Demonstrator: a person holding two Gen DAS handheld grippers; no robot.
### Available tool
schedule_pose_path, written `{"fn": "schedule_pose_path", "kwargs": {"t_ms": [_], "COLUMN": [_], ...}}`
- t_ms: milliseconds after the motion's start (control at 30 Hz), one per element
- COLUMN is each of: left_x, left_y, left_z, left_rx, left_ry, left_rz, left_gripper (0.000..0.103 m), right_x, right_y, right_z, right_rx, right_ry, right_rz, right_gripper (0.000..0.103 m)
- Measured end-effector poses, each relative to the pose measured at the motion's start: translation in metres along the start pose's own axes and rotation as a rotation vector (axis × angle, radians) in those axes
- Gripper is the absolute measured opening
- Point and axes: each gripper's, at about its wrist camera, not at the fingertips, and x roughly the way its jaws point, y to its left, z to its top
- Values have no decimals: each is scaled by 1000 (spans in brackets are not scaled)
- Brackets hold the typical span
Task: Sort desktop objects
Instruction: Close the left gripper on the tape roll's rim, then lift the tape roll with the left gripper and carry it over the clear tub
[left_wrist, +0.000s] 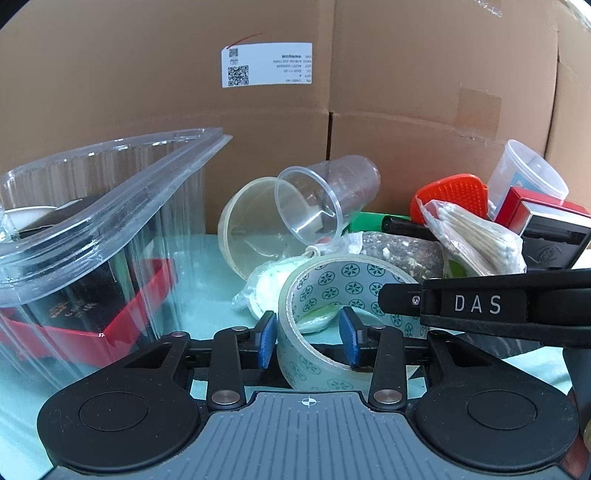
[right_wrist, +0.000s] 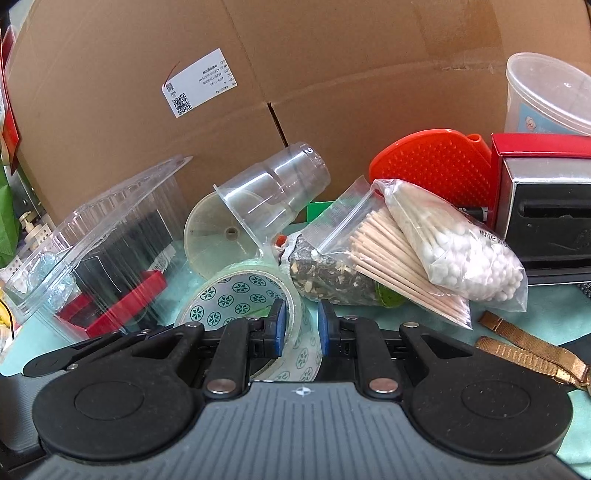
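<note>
A roll of clear tape with a green star pattern (left_wrist: 332, 291) stands on edge on the teal mat. My left gripper (left_wrist: 308, 341) has its blue pads (left_wrist: 266, 338) either side of the roll's near wall, with a gap left. My right gripper (right_wrist: 299, 328) is shut on the same tape roll (right_wrist: 236, 299), pinching its right wall between the blue pads (right_wrist: 277, 328). The right gripper's black finger marked DAS (left_wrist: 476, 304) crosses the left wrist view from the right.
A clear plastic tub (left_wrist: 99, 236) holding a red and black box stands at left. Behind the tape lie a clear cup (left_wrist: 328, 195), a round lid (left_wrist: 255, 229), a bag of cotton swabs (right_wrist: 458, 254), a bag of sticks (right_wrist: 391, 266), a red brush (right_wrist: 432, 162) and a gold watch strap (right_wrist: 532, 350). Cardboard boxes (right_wrist: 332, 74) wall the back.
</note>
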Motion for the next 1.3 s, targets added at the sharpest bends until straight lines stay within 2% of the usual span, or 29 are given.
{"fn": "schedule_pose_path", "kwargs": {"t_ms": [367, 500, 867, 1300], "left_x": [0, -4, -34, -83], "left_y": [-3, -3, -14, -14], "left_z": [-2, -2, -3, -9], "left_rx": [37, 29, 51, 73], "left_ry": [-13, -15, -55, -103], "left_rz": [35, 23, -16, -42], "left_gripper": [24, 22, 23, 23], "right_x": [-5, -14, -57, -104], "right_y": [6, 10, 17, 28], "right_z": [-4, -7, -16, -27], "right_rx": [-30, -59, -64, -47], "right_ry": [-23, -30, -87, -139], "right_rz": [-10, -30, -68, -69], "right_gripper": [20, 20, 19, 19]}}
